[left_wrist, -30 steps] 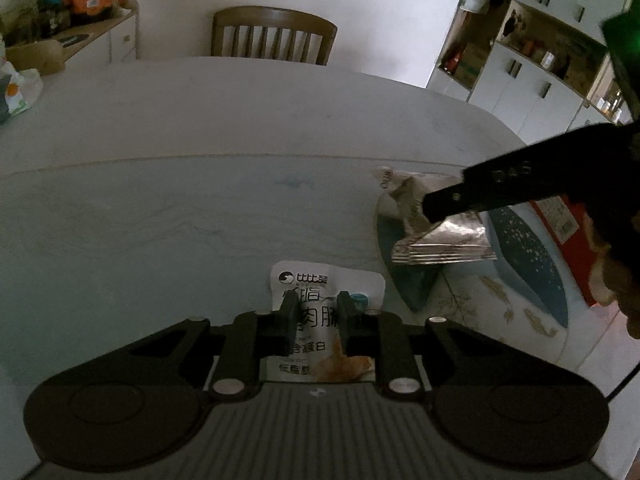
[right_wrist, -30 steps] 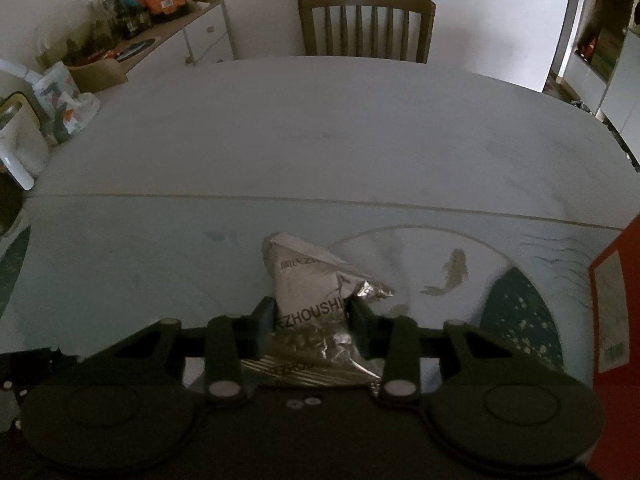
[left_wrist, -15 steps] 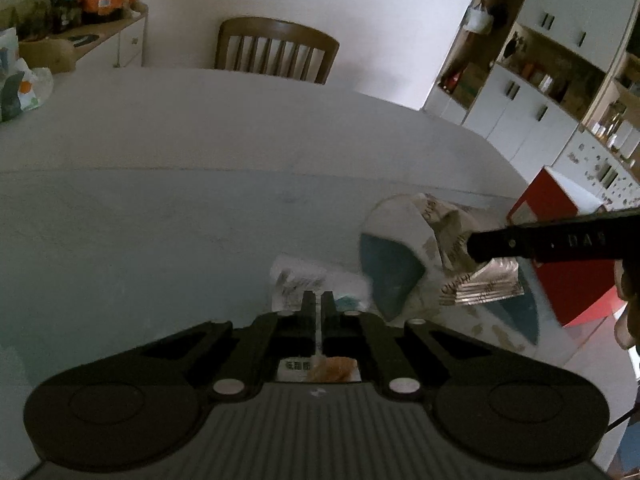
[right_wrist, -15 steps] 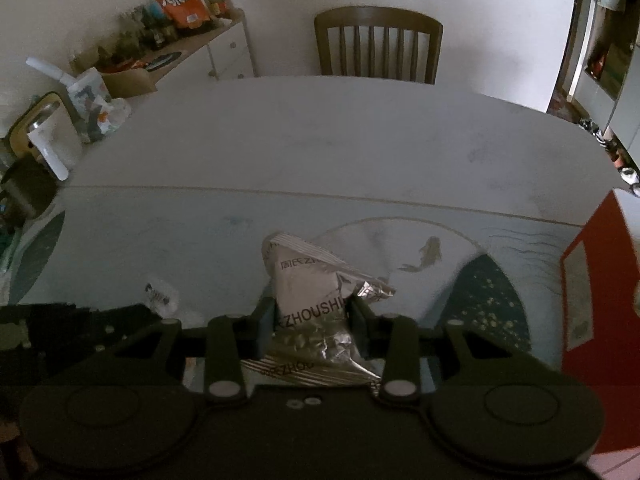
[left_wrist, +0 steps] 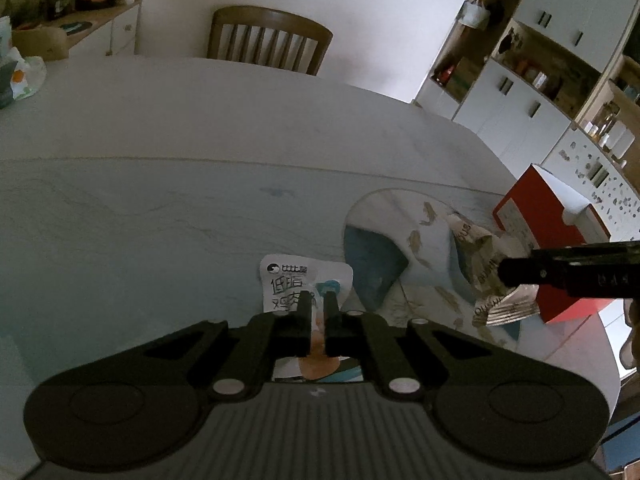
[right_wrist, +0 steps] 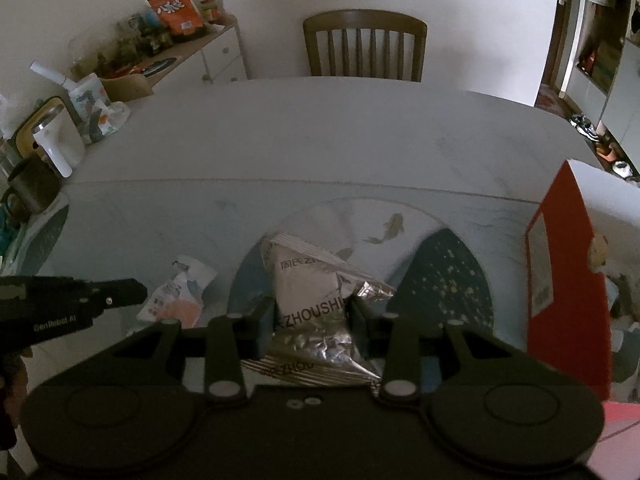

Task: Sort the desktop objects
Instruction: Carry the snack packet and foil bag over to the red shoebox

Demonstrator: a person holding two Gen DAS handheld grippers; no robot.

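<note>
Two claws, left (left_wrist: 316, 300) and right (right_wrist: 312, 308), one snack packet each

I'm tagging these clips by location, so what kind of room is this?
Most likely the dining area of a home. A large pale table has a wooden chair drawn up at its far side, a white sideboard is crowded with snacks and household bits, and white shelving cabinets line the wall.

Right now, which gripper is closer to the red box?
Right. The right gripper, holding a silver snack bag, is just beside the red box. The left gripper sits farther away, shut on a white packet.
</note>
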